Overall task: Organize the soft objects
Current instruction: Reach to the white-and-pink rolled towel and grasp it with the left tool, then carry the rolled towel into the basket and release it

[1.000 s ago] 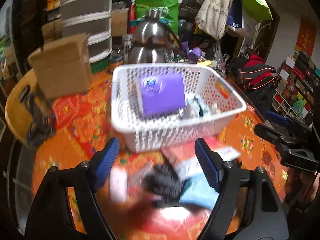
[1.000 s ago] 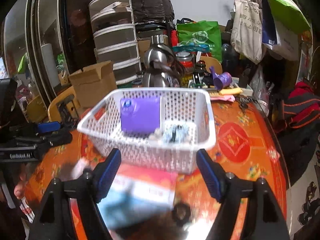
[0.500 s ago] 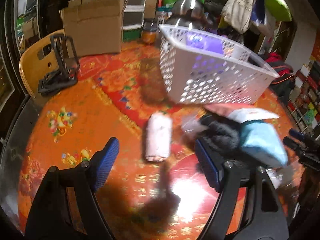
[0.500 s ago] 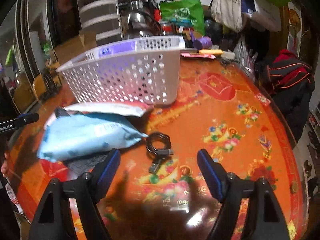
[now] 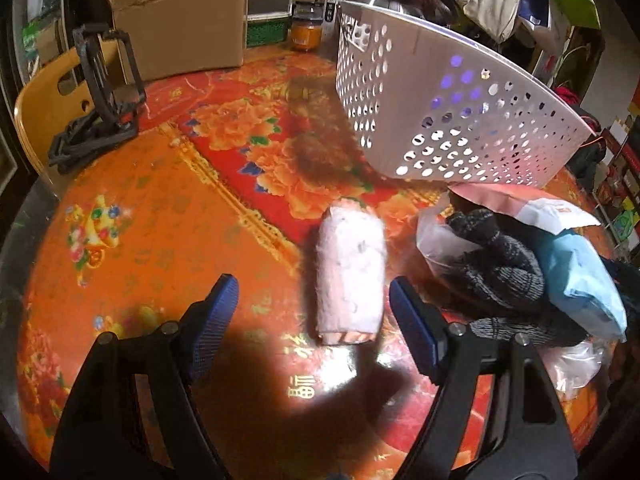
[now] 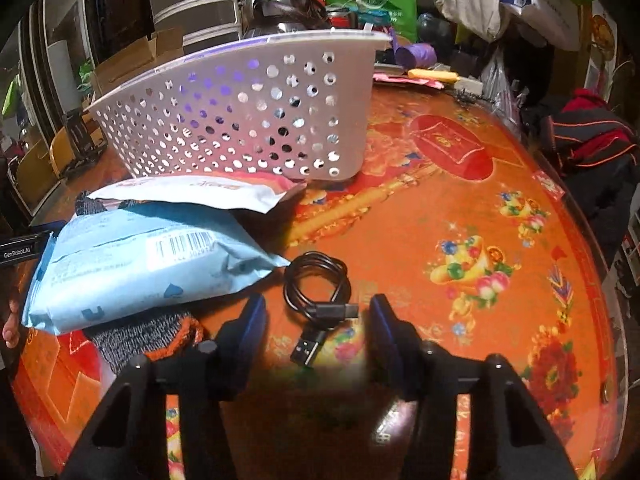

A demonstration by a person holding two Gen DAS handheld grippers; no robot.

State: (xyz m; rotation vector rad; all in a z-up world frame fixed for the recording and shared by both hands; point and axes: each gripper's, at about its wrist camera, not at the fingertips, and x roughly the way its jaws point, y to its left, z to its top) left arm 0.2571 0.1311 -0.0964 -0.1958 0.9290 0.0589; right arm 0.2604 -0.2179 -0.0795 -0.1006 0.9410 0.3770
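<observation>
A rolled pink towel lies on the orange tablecloth, its near end between the fingers of my open left gripper. To its right lie a dark knitted glove, a light blue soft pack and a white-pink pack. The white perforated basket stands behind them, with something purple inside. In the right wrist view my open right gripper straddles a coiled black USB cable. The blue pack, white-pink pack, glove and basket lie to its left.
A cardboard box, a black folding stand and a yellow chair back are at the far left. Jars, a steel kettle and bags crowd the far edge. The table edge curves at the right.
Both grippers have dropped low to the table and moved forward. The left one now has the pink towel between its fingers; the right one now has the black cable between its fingers.
</observation>
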